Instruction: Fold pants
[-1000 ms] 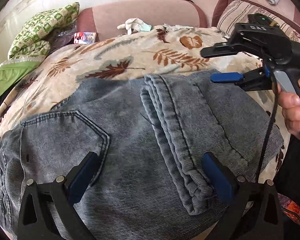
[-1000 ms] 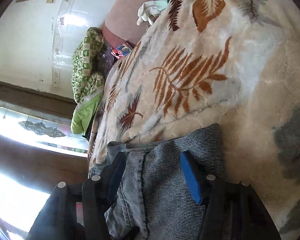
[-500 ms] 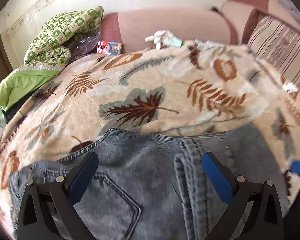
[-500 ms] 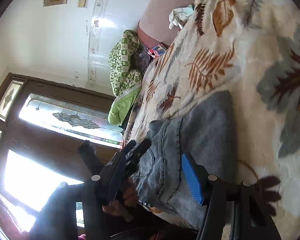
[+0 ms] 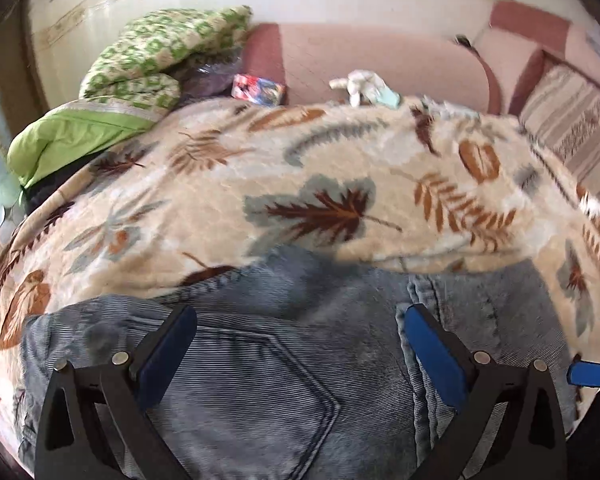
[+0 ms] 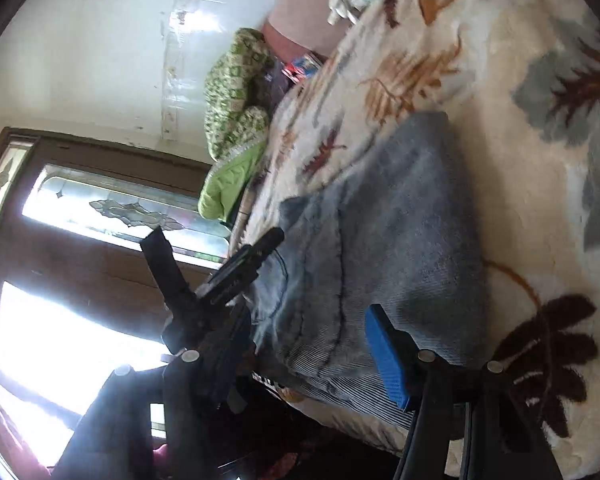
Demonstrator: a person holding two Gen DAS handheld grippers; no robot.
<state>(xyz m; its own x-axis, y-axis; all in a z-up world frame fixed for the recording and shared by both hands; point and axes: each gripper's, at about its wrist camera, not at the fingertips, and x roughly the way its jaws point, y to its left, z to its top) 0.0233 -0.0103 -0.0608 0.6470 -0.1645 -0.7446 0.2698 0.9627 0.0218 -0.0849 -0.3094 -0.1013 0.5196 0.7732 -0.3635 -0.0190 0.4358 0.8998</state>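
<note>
- The left tool (image 5: 300,348) is spread wide open above the jeans (image 5: 260,380), its blue pads (image 5: 432,348) apart over the back pocket (image 5: 244,392) and gripping nothing.
- The right tool (image 6: 300,344) is open too, with nothing between its fingers; one blue pad (image 6: 386,356) shows clearly, the other is dark against the window glare.
- In the left view, a blue tip of the right tool (image 5: 590,374) shows at the right edge, just beside the jeans.
- In the right view, the left tool (image 6: 236,268) hangs over the far side of the jeans (image 6: 380,248).
- The jeans lie folded into a compact stack at the near edge of the bed, on a leaf-print blanket (image 5: 320,184).
- Farther back: a green quilt (image 5: 140,76), a small colourful box (image 5: 258,90), a pale cloth (image 5: 364,84) and a pink sofa back (image 5: 380,56).
- A stained-glass window (image 6: 112,208) is bright at the left of the right view.
</note>
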